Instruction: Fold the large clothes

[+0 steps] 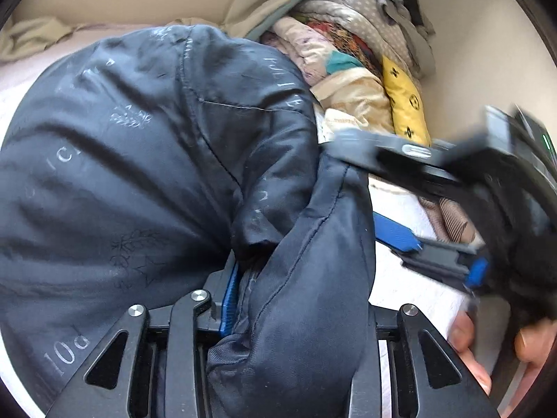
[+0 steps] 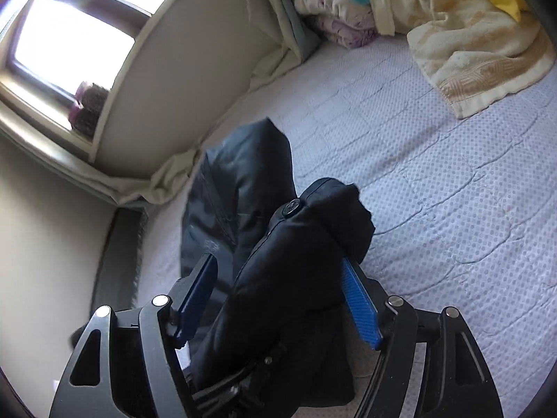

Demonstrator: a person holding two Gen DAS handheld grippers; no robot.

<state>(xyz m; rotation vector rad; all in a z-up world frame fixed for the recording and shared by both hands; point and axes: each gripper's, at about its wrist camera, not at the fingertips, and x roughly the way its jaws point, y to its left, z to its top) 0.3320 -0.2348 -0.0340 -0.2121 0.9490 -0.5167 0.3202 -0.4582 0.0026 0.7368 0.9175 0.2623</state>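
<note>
A dark navy padded jacket (image 1: 139, 146) with pale printed letters fills the left wrist view, bunched up over the bed. My left gripper (image 1: 264, 289) is shut on a fold of it; one blue pad (image 1: 228, 299) shows beside the cloth, the other is hidden. The right gripper (image 1: 435, 216) shows at the right of that view, blurred. In the right wrist view my right gripper (image 2: 278, 278) stands open, with a cuff of the jacket (image 2: 296, 244) bearing a snap button lying between its blue pads (image 2: 358, 299), loose.
A heap of mixed clothes and towels (image 1: 351, 52) lies at the head of the bed, with a yellow piece (image 1: 405, 104) and a cream towel (image 2: 480, 45). The pale quilted mattress (image 2: 435, 174) spreads to the right. A padded headboard (image 2: 181, 80) and a window (image 2: 69, 35) stand at left.
</note>
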